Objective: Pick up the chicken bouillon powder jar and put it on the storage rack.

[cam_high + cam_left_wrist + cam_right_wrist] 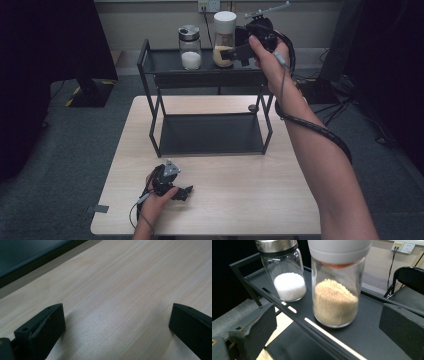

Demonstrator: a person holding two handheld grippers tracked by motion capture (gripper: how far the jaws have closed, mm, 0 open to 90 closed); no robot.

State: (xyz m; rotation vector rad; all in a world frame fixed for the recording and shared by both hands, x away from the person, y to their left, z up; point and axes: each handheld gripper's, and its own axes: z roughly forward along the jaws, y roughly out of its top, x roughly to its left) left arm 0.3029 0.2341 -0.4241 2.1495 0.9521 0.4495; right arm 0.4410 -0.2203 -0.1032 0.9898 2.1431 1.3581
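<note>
A black two-tier rack (150,65) stands on the pale wooden table (225,200). On its top shelf stand two glass jars: one with a metal lid and white grains (190,47) (287,277), one with a white lid and tan grains (223,40) (335,297). My right gripper (231,54) (327,327) is held up at the top shelf, open, its jaws wide apart just in front of the tan jar and not touching it. My left gripper (184,192) (116,322) rests low over the table near the front edge, open, with bare wood between its jaws.
The rack's lower shelf (210,134) is bare. A small dark round thing (252,107) lies on the table by the rack's right leg. A wall socket (208,6) and cables sit behind; a black chair (409,277) stands beyond the rack.
</note>
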